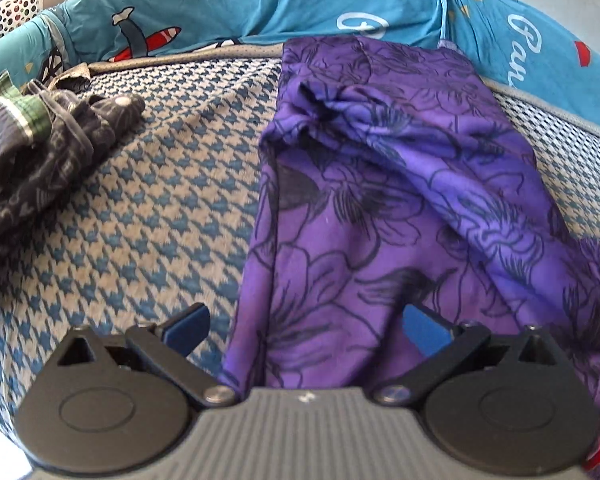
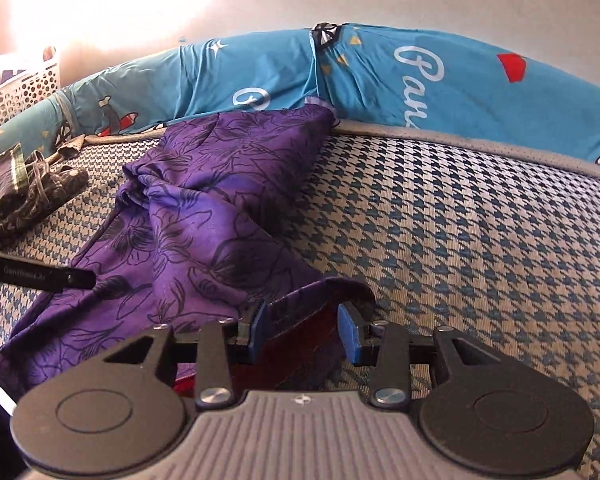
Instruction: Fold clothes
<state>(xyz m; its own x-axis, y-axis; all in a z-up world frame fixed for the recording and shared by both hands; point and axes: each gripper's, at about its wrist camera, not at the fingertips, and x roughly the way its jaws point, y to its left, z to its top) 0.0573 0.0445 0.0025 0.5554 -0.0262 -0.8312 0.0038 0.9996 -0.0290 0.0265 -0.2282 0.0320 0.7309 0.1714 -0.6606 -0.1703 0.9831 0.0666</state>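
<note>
A fold of the purple floral-print garment is under way — its hem lies between the half-parted right gripper, unpinched; the left gripper gapes wide, empty — a corner must be gripped next.

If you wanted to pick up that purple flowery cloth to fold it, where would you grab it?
Probably by the near hem of the purple cloth: it curls up off the bed cover in a loose loop by the right gripper, so a finger could slip under from the near side. The middle lies bunched and twisted.

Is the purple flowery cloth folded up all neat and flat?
No, the purple flowery cloth lies bunched and twisted in loose folds on the checked bed cover.
</note>
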